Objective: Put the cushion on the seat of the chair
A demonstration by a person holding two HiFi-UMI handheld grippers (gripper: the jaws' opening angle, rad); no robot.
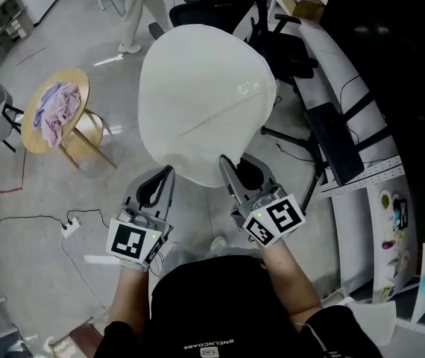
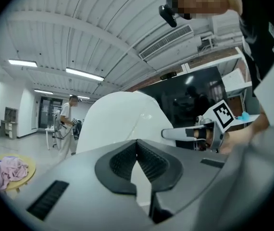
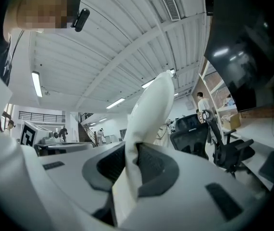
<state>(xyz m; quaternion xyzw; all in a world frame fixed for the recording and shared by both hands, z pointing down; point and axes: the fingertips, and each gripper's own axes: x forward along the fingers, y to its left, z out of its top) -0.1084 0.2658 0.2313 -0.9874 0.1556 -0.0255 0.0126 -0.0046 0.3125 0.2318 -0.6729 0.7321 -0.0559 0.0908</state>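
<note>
Dark-shirted torso (image 1: 212, 304) fills the head view's bottom edge. Just ahead, the right gripper (image 1: 227, 166) has its fingers clamped on the lower edge of the cushion (image 1: 205, 99), which is white, smooth and rounded and is held up in the air. The left gripper (image 1: 169, 171) has its fingers together at the tips against that edge; whether fabric is nipped there is unclear. Black office chairs (image 1: 287, 51) are partly hidden behind the cushion.

Hardly anything here can be read. A short line of small white letters runs across the person's black shirt (image 1: 205, 304), upside down and too blurred to make out. The marker cubes (image 1: 132, 242) (image 1: 276, 220) bear only black-and-white squares.
</note>
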